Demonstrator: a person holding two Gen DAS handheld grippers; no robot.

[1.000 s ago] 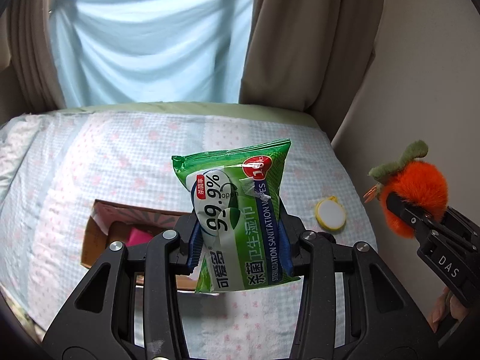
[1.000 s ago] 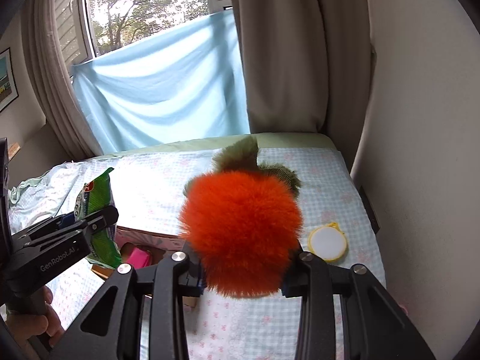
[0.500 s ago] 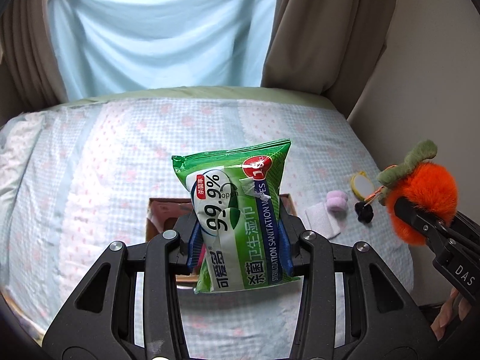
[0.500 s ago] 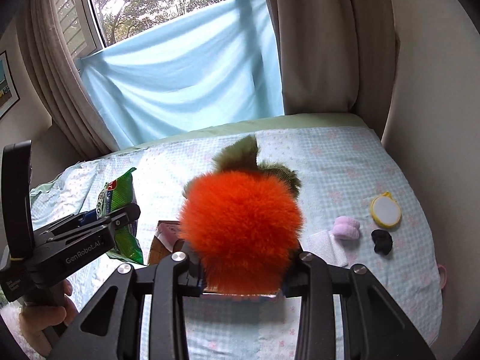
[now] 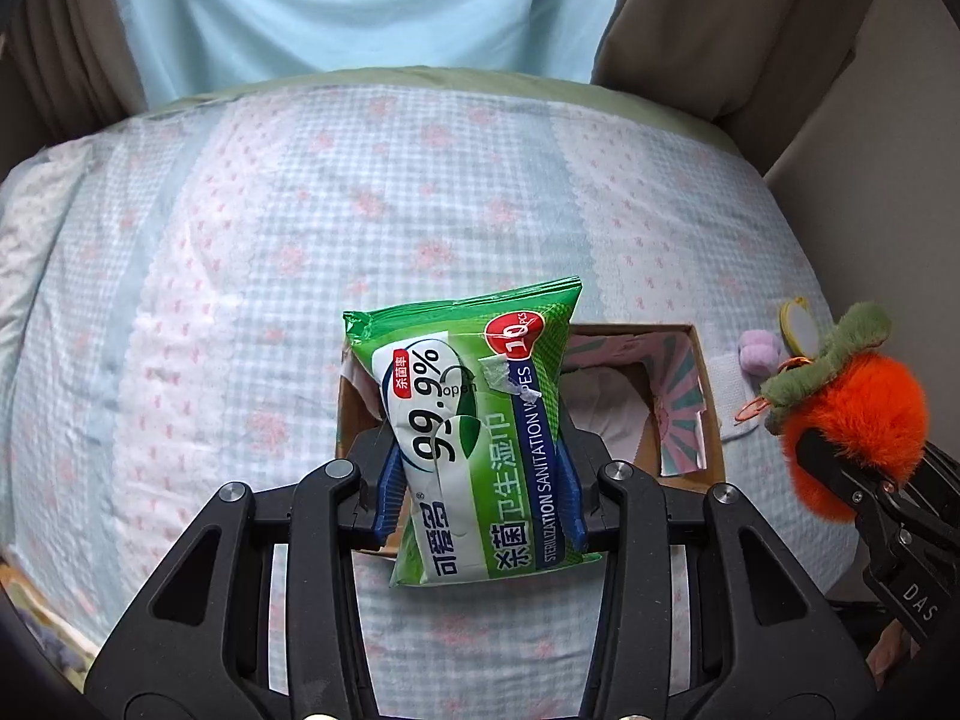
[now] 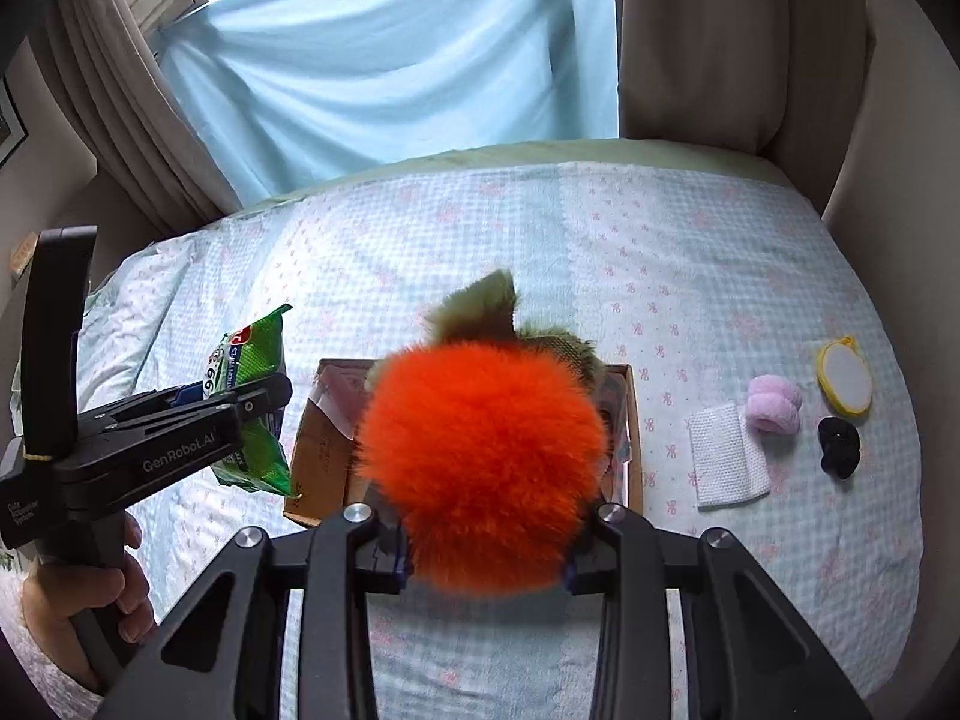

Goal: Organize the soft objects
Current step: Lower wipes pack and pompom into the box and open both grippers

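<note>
My left gripper (image 5: 480,480) is shut on a green pack of wet wipes (image 5: 474,432) and holds it above the left part of an open cardboard box (image 5: 708,396) on the bed. My right gripper (image 6: 486,558) is shut on a fluffy orange plush fruit with a green top (image 6: 480,462), held above the same box (image 6: 318,444). The plush also shows at the right edge of the left wrist view (image 5: 858,420). The wipes pack shows in the right wrist view (image 6: 252,372), left of the box.
On the checked bedspread (image 6: 660,252) right of the box lie a white cloth (image 6: 726,456), a pink soft piece (image 6: 774,405), a black piece (image 6: 840,444) and a yellow-rimmed round pad (image 6: 843,378). A wall stands to the right, curtains behind.
Both grippers have risen and tilted downward; the box now lies under them and the small things right of it have come into view. Both grips are unchanged.
</note>
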